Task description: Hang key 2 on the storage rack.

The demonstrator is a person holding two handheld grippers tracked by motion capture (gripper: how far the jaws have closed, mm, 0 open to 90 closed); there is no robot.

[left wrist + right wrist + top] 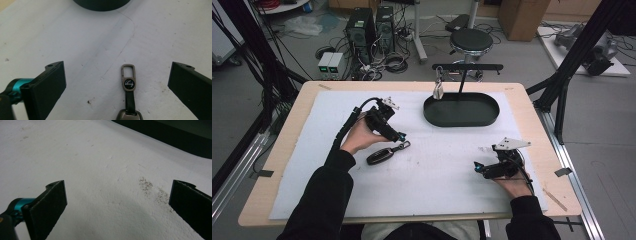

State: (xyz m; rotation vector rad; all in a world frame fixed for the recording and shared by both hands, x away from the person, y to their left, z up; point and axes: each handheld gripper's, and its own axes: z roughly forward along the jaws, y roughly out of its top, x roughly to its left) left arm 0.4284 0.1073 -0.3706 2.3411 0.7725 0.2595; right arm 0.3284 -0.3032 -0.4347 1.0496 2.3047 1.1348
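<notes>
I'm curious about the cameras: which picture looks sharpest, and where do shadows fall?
Left gripper view: key fob's clip is crisp and the mat evenly lit. Right gripper view: a soft shadow darkens the white mat between the jaws. High view: smaller and softer, fob slightly blurry.

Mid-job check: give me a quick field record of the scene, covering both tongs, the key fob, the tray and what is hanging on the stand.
left tongs: open, jaws wide apart, over the fob's strap end
right tongs: open, nothing between the jaws, above bare mat
black car key fob with metal clip strap: flat on the mat, not gripped; clip points toward the tray
black oval metal tray: far centre of the mat, looks empty
black T-shaped stand: rises from the tray's far side
small pale item on the stand's arm: hanging, too small to identify
white foam mat: covers the tabletop
</notes>
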